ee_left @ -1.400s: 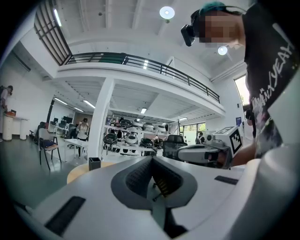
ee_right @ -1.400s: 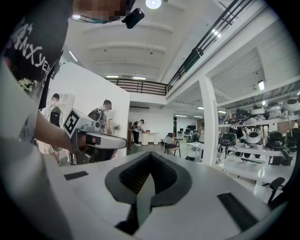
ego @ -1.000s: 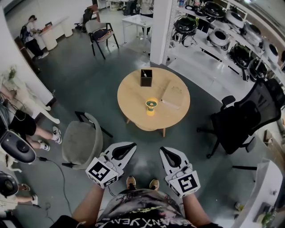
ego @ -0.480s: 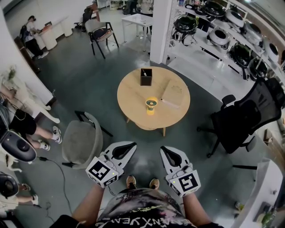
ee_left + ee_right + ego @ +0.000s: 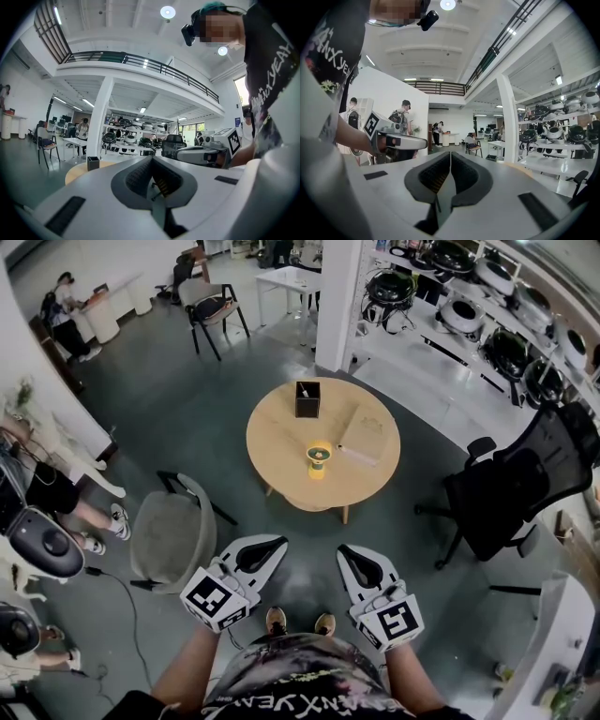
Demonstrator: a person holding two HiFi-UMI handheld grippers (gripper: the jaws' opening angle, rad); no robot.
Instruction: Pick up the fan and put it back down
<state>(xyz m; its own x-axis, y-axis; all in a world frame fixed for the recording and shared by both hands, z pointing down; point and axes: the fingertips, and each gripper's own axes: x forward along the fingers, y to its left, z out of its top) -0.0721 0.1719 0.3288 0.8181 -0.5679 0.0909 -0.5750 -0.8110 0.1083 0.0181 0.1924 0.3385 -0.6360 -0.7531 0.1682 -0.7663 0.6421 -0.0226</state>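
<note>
**On the far surface (image 5: 281, 442): fan (image 5: 319, 463) not picked up**

Yellow fan stands upright on the round wooden surface, towards its near edge. Black box (image 5: 307, 401) sits at the far side and a flat tan box (image 5: 366, 437) lies just right of the fan. Left hand-held gripper (image 5: 277, 542) and right hand-held gripper (image 5: 344, 552) are side by side close to the person, over the floor, well apart from the surface. Both have jaws closed with nothing between them. Grey chair (image 5: 172, 538) is left of the grippers, black office chair (image 5: 511, 488) at right.
</note>
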